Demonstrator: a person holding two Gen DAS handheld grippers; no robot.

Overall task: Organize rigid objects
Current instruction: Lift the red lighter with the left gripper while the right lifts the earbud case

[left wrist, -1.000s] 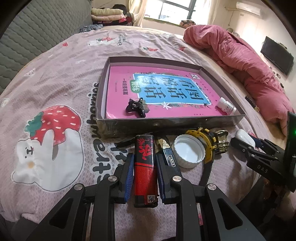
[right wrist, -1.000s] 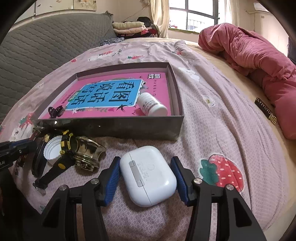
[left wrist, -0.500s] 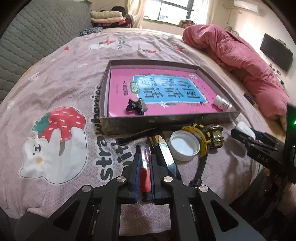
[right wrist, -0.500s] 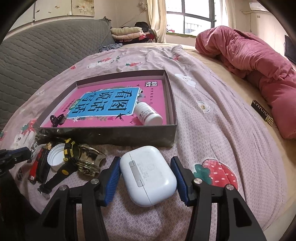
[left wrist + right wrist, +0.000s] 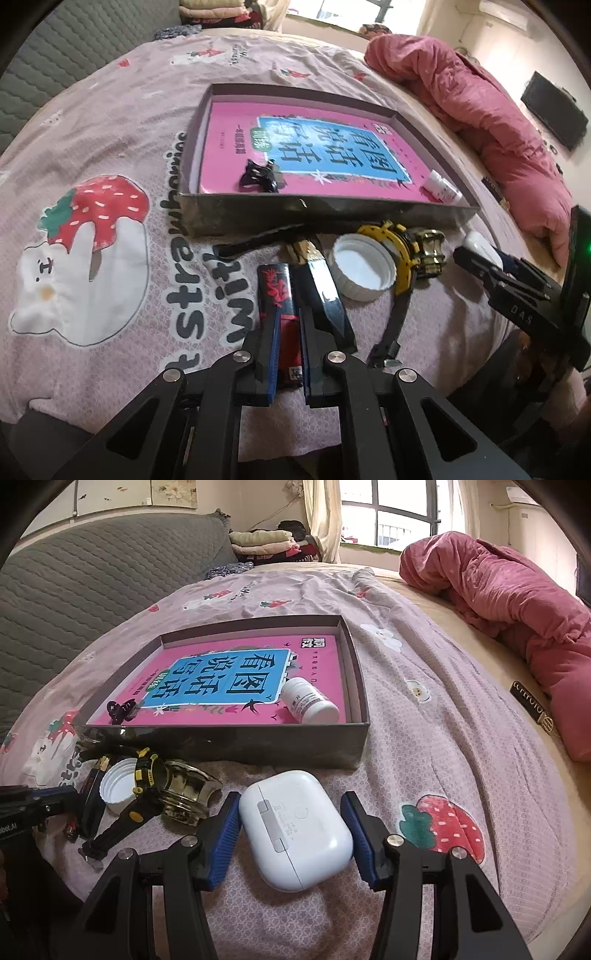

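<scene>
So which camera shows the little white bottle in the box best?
The right wrist view: the white bottle lies large and unobstructed on the pink book. The left wrist view shows it small, at the box's far corner.

Left black plastic two-finger gripper (image 5: 288,347) w/ blue ridged pads, shiny round screws. Right black plastic two-finger gripper (image 5: 291,834) same, white letters.

A home bedroom: strawberry-print bedsheet (image 5: 424,738), pink duvet (image 5: 517,602), folded laundry (image 5: 266,541).

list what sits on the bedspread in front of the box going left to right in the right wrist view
white bottle cap → yellow and black watch → brass-coloured metal piece → white earbuds case between the right gripper's fingers
</scene>
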